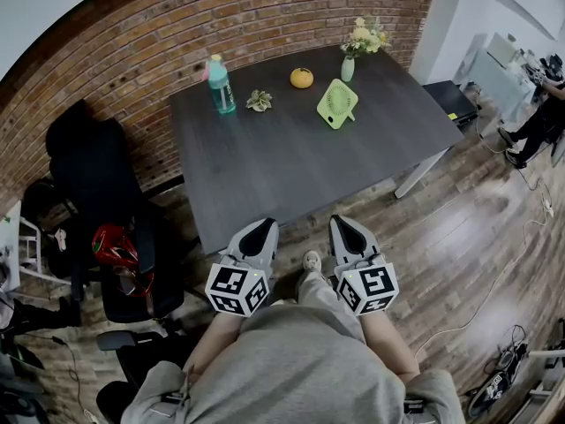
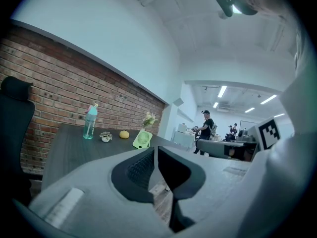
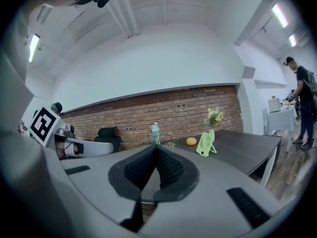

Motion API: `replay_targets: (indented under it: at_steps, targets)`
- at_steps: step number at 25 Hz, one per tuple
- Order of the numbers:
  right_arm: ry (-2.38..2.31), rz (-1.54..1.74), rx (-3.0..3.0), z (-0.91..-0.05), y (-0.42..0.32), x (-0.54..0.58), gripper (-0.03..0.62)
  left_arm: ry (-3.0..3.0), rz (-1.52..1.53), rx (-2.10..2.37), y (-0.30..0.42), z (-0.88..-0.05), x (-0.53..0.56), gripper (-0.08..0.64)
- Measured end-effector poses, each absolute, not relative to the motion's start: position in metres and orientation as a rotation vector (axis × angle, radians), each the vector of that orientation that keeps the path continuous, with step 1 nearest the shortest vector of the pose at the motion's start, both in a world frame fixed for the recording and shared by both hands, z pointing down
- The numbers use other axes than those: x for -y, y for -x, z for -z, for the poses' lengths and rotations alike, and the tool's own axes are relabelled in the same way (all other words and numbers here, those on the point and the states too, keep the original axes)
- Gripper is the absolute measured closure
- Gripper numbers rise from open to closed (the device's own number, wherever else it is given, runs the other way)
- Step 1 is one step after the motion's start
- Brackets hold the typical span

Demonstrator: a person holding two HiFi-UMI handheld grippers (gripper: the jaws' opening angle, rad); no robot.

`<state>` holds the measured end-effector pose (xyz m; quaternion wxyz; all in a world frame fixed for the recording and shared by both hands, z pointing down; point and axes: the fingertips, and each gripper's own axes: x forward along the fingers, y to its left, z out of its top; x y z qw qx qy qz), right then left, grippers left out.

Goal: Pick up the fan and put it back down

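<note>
Both grippers sit low by the person's lap, just short of the near edge of the dark worktop (image 1: 291, 170). Left gripper (image 1: 262, 226): jaws pressed together, nothing btwn them. Right gripper (image 1: 343, 222): same, jaws closed tight on nothing. The light-green fan (image 1: 337, 103) stands on its foot, tilted back, at the far right of the worktop, well apart from both grippers. An orange fruit (image 1: 302, 78) & a vase w/ flowers (image 1: 350, 64) are near it. A teal bottle (image 1: 220, 85) & a small plant (image 1: 259, 101) are further left.

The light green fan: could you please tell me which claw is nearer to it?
Right. The right claw is almost in line with the fan; the left claw sits further left.
</note>
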<state>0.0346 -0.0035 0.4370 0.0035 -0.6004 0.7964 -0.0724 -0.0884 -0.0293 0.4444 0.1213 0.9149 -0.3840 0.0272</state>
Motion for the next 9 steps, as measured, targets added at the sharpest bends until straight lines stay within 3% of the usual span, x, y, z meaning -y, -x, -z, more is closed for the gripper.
replay_targets:
  at_steps: [9]
  targets:
    - [1.9, 0.235, -2.48, -0.4391, -0.0316, 0.0061, 0.592, -2.664, -0.075, 1.115, 0.0956, -0.4476, 0.0338, 0.525]
